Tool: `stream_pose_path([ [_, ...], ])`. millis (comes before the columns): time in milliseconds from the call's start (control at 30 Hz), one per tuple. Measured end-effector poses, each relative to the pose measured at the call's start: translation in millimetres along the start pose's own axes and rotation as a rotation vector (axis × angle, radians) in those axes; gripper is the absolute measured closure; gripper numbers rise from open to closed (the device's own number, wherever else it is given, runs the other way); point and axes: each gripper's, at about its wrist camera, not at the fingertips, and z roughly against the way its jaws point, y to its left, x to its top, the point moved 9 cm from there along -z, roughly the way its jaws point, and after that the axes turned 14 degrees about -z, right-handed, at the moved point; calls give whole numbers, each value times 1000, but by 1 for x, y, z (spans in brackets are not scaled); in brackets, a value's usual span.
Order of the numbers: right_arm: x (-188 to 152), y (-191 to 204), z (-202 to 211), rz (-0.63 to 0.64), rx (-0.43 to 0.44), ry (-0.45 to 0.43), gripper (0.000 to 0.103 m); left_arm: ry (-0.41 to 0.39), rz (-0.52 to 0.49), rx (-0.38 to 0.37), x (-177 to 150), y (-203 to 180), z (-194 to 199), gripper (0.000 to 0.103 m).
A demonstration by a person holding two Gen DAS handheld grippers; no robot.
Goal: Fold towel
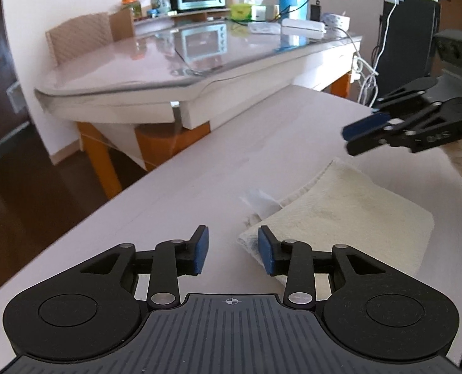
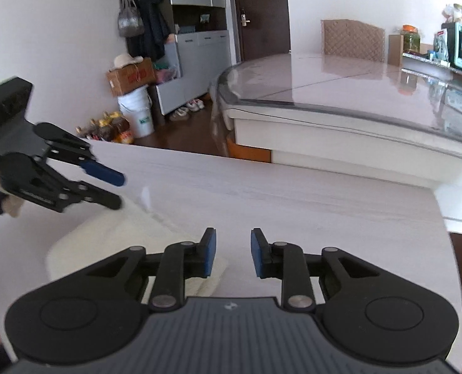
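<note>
The towel [image 1: 349, 215] lies folded on the desk [image 1: 199, 187], its tag corner seen only from the left wrist. Left gripper [image 1: 233, 251] and right gripper [image 2: 231, 252] both spread, pinching nothing — towel beside each. Beyond stands a glass-topped table [image 1: 168, 59]; desk's far half bare.

Cream towel [image 1: 349, 205], pale pinkish wood-grain table [image 1: 199, 187], blue-padded black jaws.

No legible txt; faint embossed mark on right gripper [image 1: 350, 137] body, maybe "UAS", too blurred.
</note>
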Motion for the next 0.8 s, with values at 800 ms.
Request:
stream_pose_path([
  [800, -10, 13, -13, 37, -34, -13, 83, -7, 39, 65, 5, 6, -19, 55],
])
